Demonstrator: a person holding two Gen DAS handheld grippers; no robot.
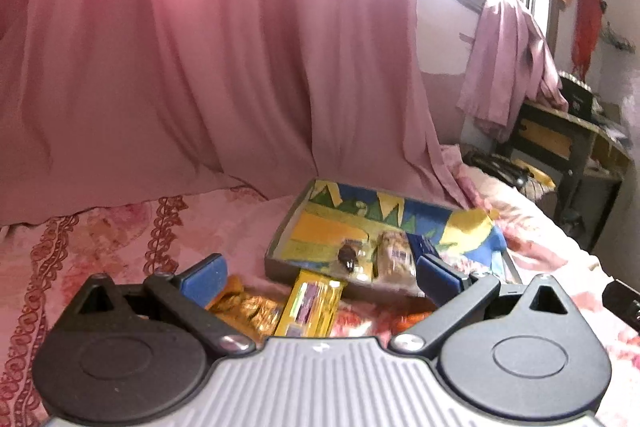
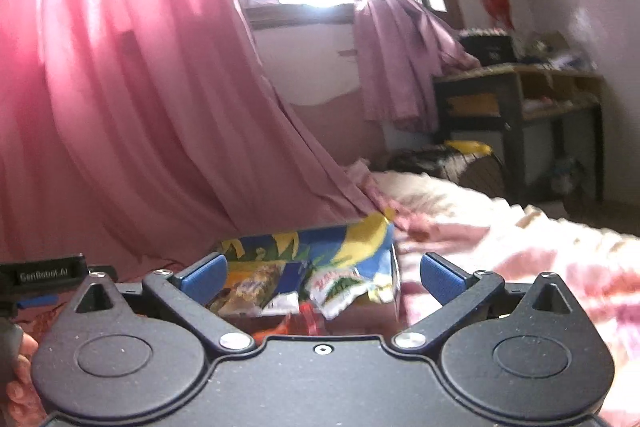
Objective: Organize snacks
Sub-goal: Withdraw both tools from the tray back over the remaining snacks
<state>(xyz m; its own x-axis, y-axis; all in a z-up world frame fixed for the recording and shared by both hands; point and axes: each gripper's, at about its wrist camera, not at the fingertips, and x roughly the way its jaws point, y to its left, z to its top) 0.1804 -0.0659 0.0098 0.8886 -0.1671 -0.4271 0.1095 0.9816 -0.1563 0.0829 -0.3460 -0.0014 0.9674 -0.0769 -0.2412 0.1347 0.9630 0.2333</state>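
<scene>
A shallow tray [image 1: 288,227] with a blue, yellow and green picture lies on the pink bedspread. It holds a brownish snack pack [image 1: 394,255] and a small dark snack in clear wrap [image 1: 348,257]. In front of the tray lie a yellow packet [image 1: 314,307] and a gold-wrapped snack [image 1: 248,309]. My left gripper [image 1: 320,277] hangs open over these two, holding nothing. In the right wrist view the tray [image 2: 360,239] holds a brown pack [image 2: 256,285], a dark blue packet [image 2: 292,277] and a white and green packet [image 2: 340,289]. My right gripper [image 2: 324,271] is open and empty before it.
A pink curtain [image 1: 200,47] hangs behind the bed, close behind the tray. A dark desk [image 2: 520,107] with clutter stands at the right by the window. A red-orange wrapper [image 2: 304,323] lies near the tray's front. A person's hand [image 2: 20,367] shows at the lower left.
</scene>
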